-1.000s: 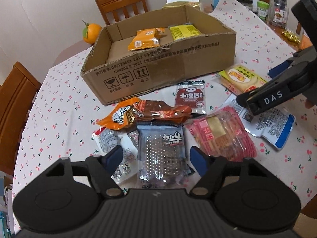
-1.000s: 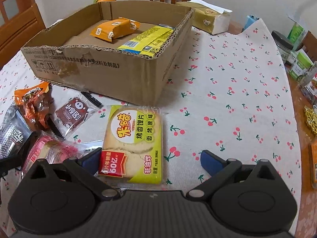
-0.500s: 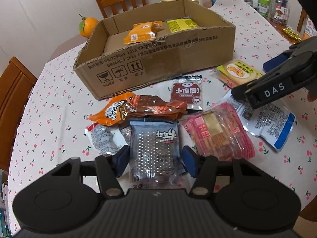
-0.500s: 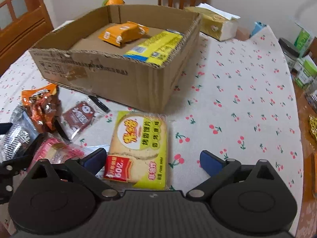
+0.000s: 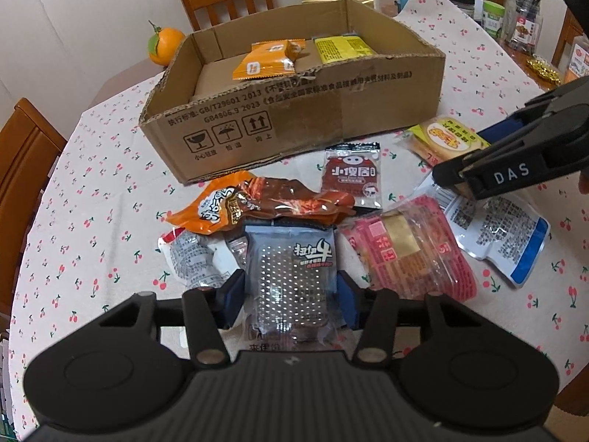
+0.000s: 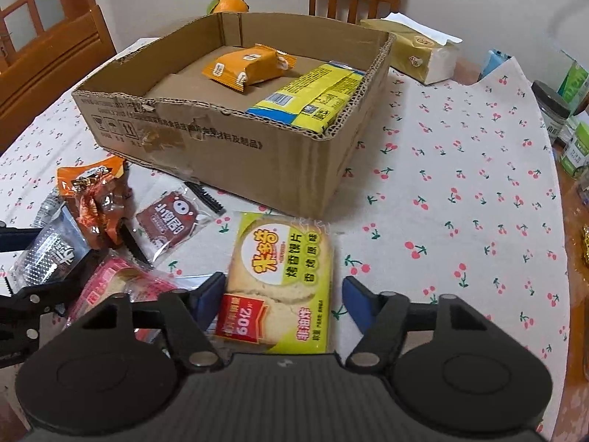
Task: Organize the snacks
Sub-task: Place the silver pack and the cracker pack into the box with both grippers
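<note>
My left gripper [image 5: 289,296] is shut on a grey-and-silver dotted snack packet [image 5: 291,280] at the front of a pile of snacks on the table. My right gripper [image 6: 283,300] straddles a yellow-green cracker packet [image 6: 281,280]; its fingers are close on both sides, with a small gap on the right. A cardboard box [image 5: 294,125] stands behind the pile and also shows in the right wrist view [image 6: 235,147]. It holds an orange packet [image 6: 246,68] and a yellow packet [image 6: 313,95].
Loose on the cherry-print cloth lie an orange-brown pack [image 5: 257,206], a dark red sachet [image 5: 351,175], a pink pack [image 5: 408,254] and a white-blue pouch [image 5: 504,235]. A tissue pack [image 6: 419,55], jars [image 6: 552,107], an orange [image 5: 163,44] and chairs ring the table.
My left fingers have closed onto the grey dotted packet. My right fingers have narrowed around the cracker packet. Both grippers have drawn back a little from the box.
</note>
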### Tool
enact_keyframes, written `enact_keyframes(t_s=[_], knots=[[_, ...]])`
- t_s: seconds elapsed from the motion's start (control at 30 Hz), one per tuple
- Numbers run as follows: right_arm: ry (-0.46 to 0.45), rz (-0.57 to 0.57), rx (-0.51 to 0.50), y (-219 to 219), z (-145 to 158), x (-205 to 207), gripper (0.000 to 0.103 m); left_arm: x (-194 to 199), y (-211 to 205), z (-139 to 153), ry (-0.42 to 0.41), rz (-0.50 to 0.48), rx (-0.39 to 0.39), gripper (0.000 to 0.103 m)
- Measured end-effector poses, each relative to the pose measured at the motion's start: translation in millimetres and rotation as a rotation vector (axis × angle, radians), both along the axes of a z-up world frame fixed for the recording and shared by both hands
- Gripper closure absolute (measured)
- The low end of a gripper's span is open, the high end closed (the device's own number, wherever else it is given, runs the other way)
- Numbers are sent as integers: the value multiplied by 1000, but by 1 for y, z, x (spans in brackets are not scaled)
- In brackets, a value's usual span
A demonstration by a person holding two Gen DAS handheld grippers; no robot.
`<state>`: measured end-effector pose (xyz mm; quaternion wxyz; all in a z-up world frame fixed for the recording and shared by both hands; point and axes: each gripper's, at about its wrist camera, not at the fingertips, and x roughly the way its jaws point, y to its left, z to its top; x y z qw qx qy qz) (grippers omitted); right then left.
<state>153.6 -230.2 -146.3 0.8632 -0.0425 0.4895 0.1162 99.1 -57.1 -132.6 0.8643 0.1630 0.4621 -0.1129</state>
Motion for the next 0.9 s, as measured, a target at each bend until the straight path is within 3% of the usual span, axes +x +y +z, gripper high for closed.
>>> enact_keyframes(t_s=[0.13,0.5,0.9], knots=[[13,-15,14,0,2,1,42,1,3,3,10,-9,-15,57],[21,-11,-9,1,22,-3,43,-2,9,22,37,-92,-52,58],[-6,40,23,7,67,-21,43,1,22,66,90,-195,-151,58]])
